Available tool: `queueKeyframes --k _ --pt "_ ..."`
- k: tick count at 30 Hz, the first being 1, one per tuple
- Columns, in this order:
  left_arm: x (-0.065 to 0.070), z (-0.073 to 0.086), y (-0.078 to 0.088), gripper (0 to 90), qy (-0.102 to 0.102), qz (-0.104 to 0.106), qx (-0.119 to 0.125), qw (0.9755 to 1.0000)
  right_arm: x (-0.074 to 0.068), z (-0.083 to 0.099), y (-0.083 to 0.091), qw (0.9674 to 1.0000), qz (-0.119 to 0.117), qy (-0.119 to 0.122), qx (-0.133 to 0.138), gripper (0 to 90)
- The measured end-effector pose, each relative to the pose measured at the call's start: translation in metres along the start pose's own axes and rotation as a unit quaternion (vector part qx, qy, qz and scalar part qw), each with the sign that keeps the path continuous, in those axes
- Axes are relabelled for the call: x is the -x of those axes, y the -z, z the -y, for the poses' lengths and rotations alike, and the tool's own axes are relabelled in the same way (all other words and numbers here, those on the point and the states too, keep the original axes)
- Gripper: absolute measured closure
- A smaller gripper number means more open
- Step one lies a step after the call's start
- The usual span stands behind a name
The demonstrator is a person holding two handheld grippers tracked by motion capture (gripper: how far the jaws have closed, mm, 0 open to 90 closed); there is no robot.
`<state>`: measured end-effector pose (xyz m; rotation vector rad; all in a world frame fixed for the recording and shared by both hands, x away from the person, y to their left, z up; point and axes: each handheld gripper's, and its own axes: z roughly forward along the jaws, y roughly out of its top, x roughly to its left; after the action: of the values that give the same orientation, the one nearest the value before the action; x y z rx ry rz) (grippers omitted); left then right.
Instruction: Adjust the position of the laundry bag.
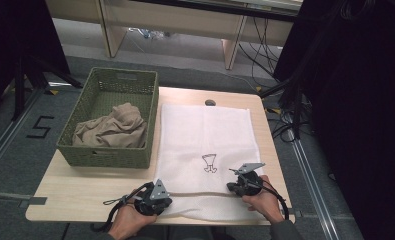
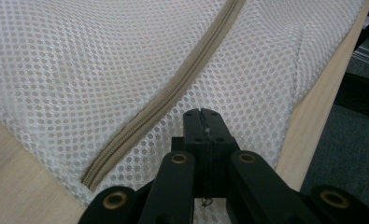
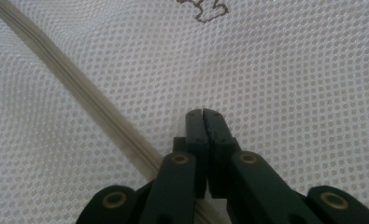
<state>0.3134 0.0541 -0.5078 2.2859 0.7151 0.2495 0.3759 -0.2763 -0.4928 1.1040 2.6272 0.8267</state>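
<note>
White mesh laundry bag (image 1: 205, 145) spread flat on the light wooden table (image 1: 75, 192), beside the green woven basket (image 1: 110, 117).

Soft, light, limp netting is pinched near the beige zipper (image 2: 173, 88) by the fully closed left gripper (image 2: 203, 113) and right gripper (image 3: 203, 113).

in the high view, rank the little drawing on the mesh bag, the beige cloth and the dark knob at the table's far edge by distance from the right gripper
From the right gripper:
1. Drawing, just ahead and left on the mesh bag.
2. Dark knob, straight across the table.
3. Beige cloth, far left, in the green basket.
</note>
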Motion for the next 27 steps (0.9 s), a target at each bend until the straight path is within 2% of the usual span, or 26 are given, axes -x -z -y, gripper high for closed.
queueKeyframes --k 1,2,6,7,8,9,10,12,15,16,18,24,25,26,27 --pt "0.0 0.0 0.0 89.6 0.0 0.0 0.0 1.0 0.001 -0.001 -0.001 1.0 0.0 0.003 0.003 90.0" --pt "-0.001 -0.001 -0.001 89.6 0.003 -0.005 0.0 1.0 0.0 -0.002 -0.002 1.0 0.001 -0.008 0.003 90.0" --pt "-0.008 -0.003 -0.003 89.7 0.01 -0.017 0.003 0.9998 0.002 -0.007 -0.006 0.9999 0.012 -0.005 0.006 90.0" --pt "-0.011 -0.003 -0.004 89.6 0.011 -0.02 0.004 0.9997 0.001 -0.009 -0.006 0.9998 0.015 -0.016 0.003 90.0" --pt "-0.013 -0.003 -0.004 89.6 0.013 -0.023 0.005 0.9996 0.004 -0.011 -0.008 0.9999 0.015 -0.002 0.008 90.0" --pt "-0.013 -0.003 -0.004 89.6 0.013 -0.023 0.005 0.9996 0.005 -0.013 -0.01 0.9998 0.015 0.0 0.011 90.0" --pt "-0.017 -0.005 -0.005 89.6 0.015 -0.031 0.005 0.9994 0.005 -0.015 -0.012 0.9998 0.017 -0.007 0.013 90.0" --pt "-0.02 -0.006 -0.006 89.6 0.018 -0.039 0.004 0.9991 0.007 -0.018 -0.014 0.9997 0.02 -0.004 0.015 90.0" --pt "-0.022 -0.007 -0.007 89.6 0.016 -0.041 0.003 0.999 0.007 -0.023 -0.017 0.9996 0.024 -0.012 0.011 90.0" --pt "-0.025 -0.008 -0.007 89.6 0.014 -0.044 0.001 0.9989 0.01 -0.027 -0.019 0.9995 0.027 0.008 0.011 90.0" --pt "-0.03 -0.009 -0.008 89.6 0.016 -0.049 0.001 0.9987 0.011 -0.029 -0.022 0.9994 0.029 -0.004 0.017 90.0" --pt "-0.042 -0.009 -0.009 89.6 0.028 -0.069 0.005 0.9972 0.012 -0.037 -0.027 0.9992 0.035 0.014 0.016 89.3" --pt "-0.042 -0.009 -0.009 89.6 0.028 -0.069 0.005 0.9972 0.012 -0.037 -0.027 0.9992 0.035 0.014 0.016 89.3" --pt "-0.044 -0.009 -0.009 89.6 0.028 -0.071 0.006 0.997 0.012 -0.038 -0.028 0.9993 0.035 0.002 0.015 89.0" --pt "-0.044 -0.009 -0.01 89.5 0.029 -0.072 0.006 0.9969 0.013 -0.039 -0.028 0.9993 0.035 0.005 0.016 89.0"
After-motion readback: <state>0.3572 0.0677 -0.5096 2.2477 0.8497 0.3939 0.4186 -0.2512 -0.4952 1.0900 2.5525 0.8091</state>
